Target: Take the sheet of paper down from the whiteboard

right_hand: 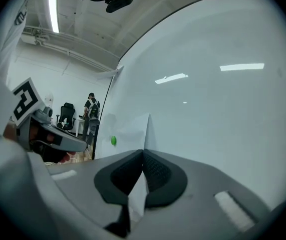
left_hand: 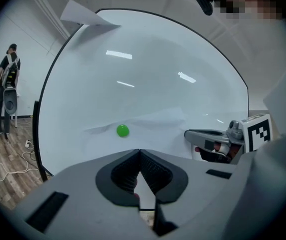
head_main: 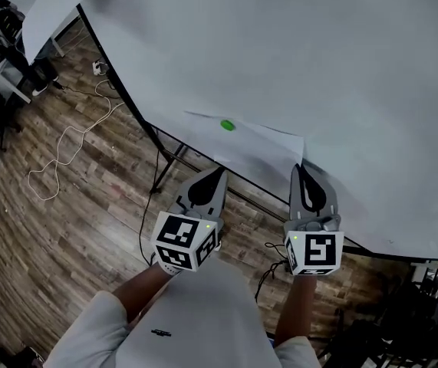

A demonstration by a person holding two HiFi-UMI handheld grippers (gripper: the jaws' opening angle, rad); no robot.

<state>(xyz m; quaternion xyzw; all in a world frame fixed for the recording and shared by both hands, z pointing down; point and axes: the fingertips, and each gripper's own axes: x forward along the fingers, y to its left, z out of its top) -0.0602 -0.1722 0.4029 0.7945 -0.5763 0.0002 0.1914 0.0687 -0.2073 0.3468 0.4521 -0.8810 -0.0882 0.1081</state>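
A white sheet of paper (head_main: 243, 149) lies flat on the whiteboard (head_main: 334, 60), with a green round magnet (head_main: 227, 125) on its upper part. My left gripper (head_main: 220, 171) is shut on the sheet's lower left edge. My right gripper (head_main: 298, 166) is shut on its lower right corner. In the left gripper view the paper (left_hand: 155, 128) runs up from the closed jaws to the magnet (left_hand: 122, 130), and the right gripper (left_hand: 214, 135) shows beside it. The right gripper view has the paper (right_hand: 135, 129) pinched between the pads, with the magnet (right_hand: 113, 140) to its left.
The whiteboard stands on dark metal legs (head_main: 165, 156) over a wood floor with a white cable (head_main: 65, 140) trailing across it. A person (left_hand: 7, 89) and chairs stand at the far left. Another sheet (left_hand: 85, 15) sticks out from the board's top corner.
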